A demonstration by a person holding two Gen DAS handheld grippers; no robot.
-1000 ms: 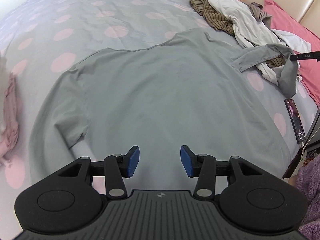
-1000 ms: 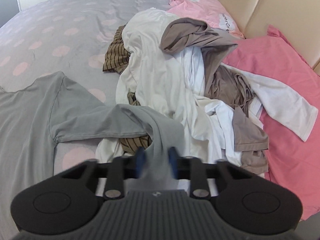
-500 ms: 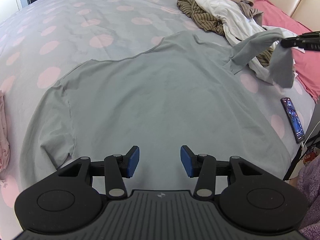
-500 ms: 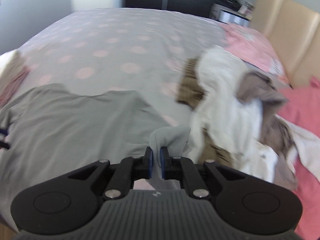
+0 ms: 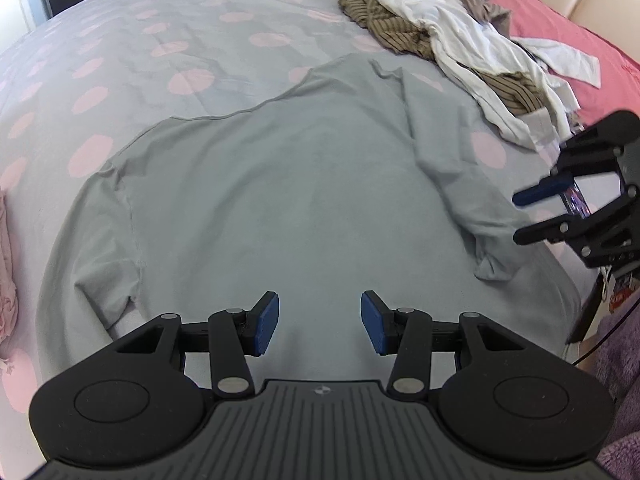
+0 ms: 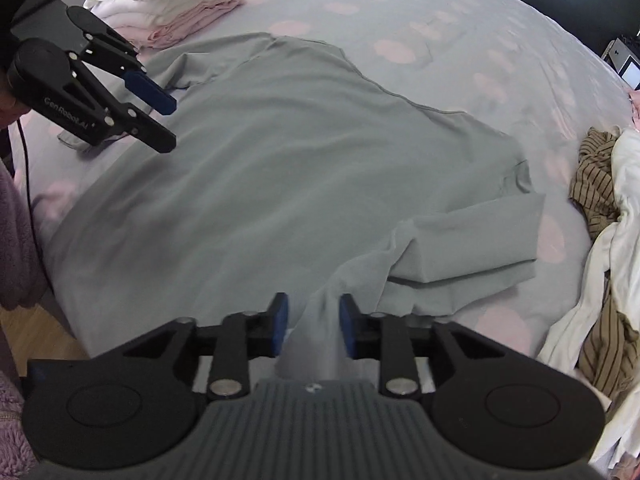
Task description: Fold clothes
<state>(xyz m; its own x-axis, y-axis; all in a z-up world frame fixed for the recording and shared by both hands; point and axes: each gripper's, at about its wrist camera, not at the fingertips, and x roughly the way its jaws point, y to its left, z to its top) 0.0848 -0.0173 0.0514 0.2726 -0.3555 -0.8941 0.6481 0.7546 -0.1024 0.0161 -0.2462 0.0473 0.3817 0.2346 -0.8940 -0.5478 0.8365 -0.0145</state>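
My right gripper (image 6: 312,326) has its jaws parted, they've just been opening; the cuff end of the grey shirt's sleeve (image 6: 460,240) still sits between the blue pads, slack, nothing pinching it. Sleeve is folded in across the shirt's side, crumpled near the cuff. My left gripper (image 5: 318,322) is spread with nothing in it, hovering over the shirt's lower body. Grey shirt (image 5: 280,184) lies flat, spread out on the grey bedspread with pink dots (image 5: 140,40), other sleeve out flat on the far side. Just past the folded sleeve: unsorted clothes heap (image 5: 460,48), white, brown-striped, taupe pieces, against a pink pillow (image 5: 560,32). Folded stack (image 6: 172,4) of white and pink items sits beyond the shirt on the opposite side. Phone (image 5: 576,202) is partly hidden behind the right gripper at the bed's edge.
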